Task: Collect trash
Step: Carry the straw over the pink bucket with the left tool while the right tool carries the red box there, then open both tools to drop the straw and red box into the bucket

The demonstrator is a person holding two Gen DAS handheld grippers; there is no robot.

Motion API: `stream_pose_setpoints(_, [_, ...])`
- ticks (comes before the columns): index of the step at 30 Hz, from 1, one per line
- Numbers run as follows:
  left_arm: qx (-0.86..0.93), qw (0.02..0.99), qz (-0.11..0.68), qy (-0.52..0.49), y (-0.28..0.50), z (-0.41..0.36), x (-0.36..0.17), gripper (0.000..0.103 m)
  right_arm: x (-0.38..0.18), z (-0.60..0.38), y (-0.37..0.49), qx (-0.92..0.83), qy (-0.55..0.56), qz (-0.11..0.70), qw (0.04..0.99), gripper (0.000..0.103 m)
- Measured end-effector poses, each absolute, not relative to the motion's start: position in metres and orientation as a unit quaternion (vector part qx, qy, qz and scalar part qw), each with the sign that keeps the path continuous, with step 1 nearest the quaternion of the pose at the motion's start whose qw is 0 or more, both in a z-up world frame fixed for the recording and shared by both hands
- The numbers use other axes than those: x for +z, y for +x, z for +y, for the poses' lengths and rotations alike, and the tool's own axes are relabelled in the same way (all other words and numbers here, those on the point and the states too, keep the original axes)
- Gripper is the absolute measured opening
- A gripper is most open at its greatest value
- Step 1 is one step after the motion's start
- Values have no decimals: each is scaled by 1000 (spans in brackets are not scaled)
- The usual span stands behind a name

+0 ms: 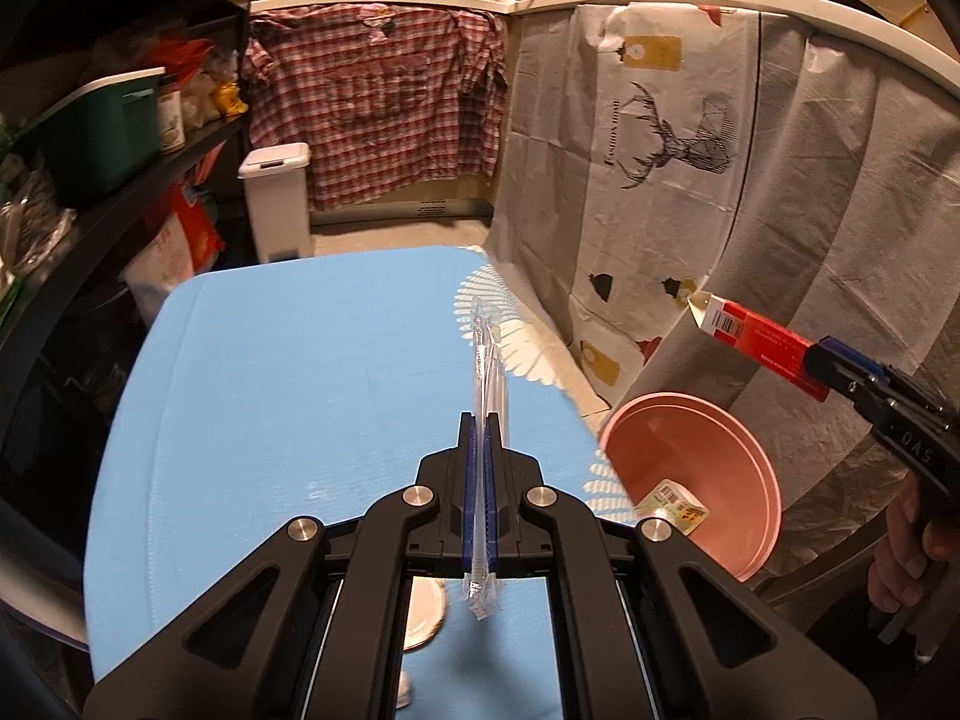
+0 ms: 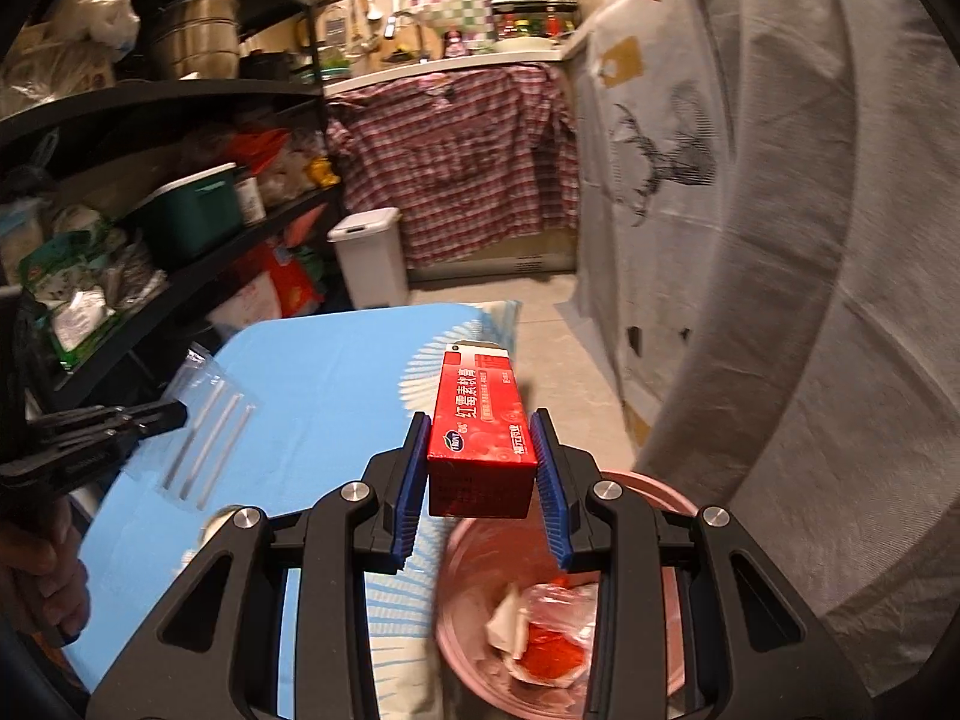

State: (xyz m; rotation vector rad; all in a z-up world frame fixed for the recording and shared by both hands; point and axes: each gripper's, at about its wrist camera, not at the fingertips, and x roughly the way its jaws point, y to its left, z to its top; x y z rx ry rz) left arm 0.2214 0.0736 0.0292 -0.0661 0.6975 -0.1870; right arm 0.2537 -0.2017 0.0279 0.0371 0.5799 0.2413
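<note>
My left gripper (image 1: 479,420) is shut on a clear plastic wrapper (image 1: 487,360) and holds it edge-on above the blue table (image 1: 288,396). The wrapper (image 2: 204,444) and the left gripper (image 2: 174,417) also show in the right wrist view. My right gripper (image 2: 480,438) is shut on a red carton box (image 2: 482,420), held above the pink bin (image 2: 672,495). The bin holds crumpled wrappers (image 2: 540,630). In the left wrist view the right gripper (image 1: 825,363) holds the red box (image 1: 762,342) above the pink bin (image 1: 720,456), which stands right of the table.
A white lidded bin (image 1: 277,198) stands beyond the table. Black shelves (image 1: 90,180) with goods line the left side. A grey printed cloth (image 1: 690,150) hangs on the right. A round lid (image 1: 423,612) lies on the table under my left gripper.
</note>
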Motion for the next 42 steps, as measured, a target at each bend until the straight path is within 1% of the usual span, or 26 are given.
stream_pose_setpoints(13, [-126, 927, 352, -24, 246, 25, 19, 2, 12, -238, 265, 71, 18, 306, 949, 34])
stream_pose_setpoints(34, [-195, 906, 375, 1, 266, -49, -4, 2, -7, -267, 274, 37, 27, 342, 939, 34])
stream_pose_setpoints(42, [-209, 898, 386, 7, 272, -65, -12, 2, -14, -271, 281, 34, 29, 360, 932, 36])
